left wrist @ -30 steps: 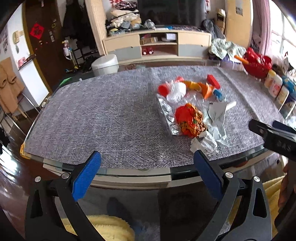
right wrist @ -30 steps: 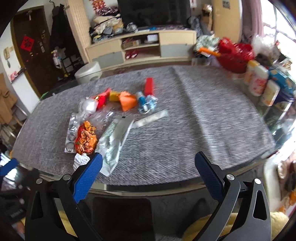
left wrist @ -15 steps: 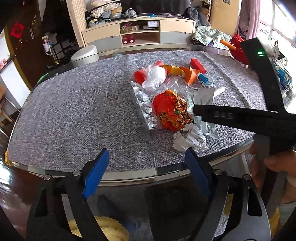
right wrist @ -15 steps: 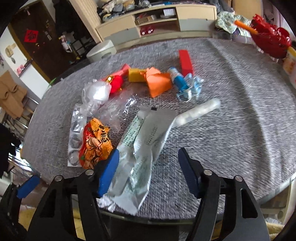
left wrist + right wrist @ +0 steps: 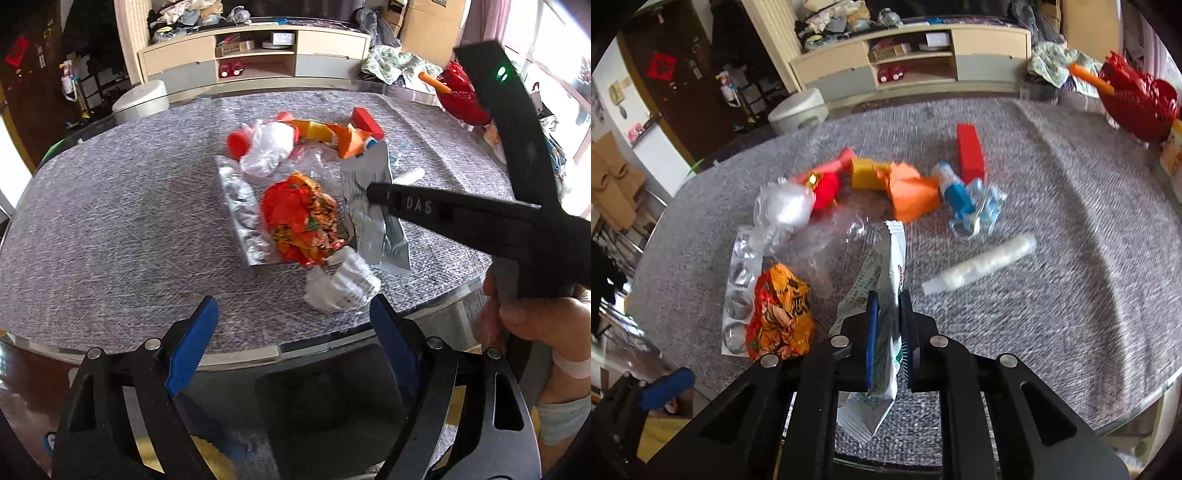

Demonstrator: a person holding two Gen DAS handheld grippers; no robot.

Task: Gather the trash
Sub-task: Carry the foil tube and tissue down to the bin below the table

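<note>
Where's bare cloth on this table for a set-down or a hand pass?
Free: the wide left stretch of the grey tablecloth, beside the foil blister tray; also the right side past the white tube, up to the red basket. Crowded: the wrapper pile mid-table.

A grey woven cloth [image 5: 1071, 236] covers an oval glass-edged table [image 5: 236, 354] in a cluttered living room. Beyond the table's far edge, a long cream media cabinet [image 5: 912, 62] stands against the wall, its top heaped with clothes and its open middle shelves holding small boxes. A white lidded bin [image 5: 798, 110] sits on the floor to the cabinet's left, near a dark wooden door bearing a red paper decoration [image 5: 658, 65]. A red plastic basket [image 5: 1141, 105] rests at the table's far right
</note>
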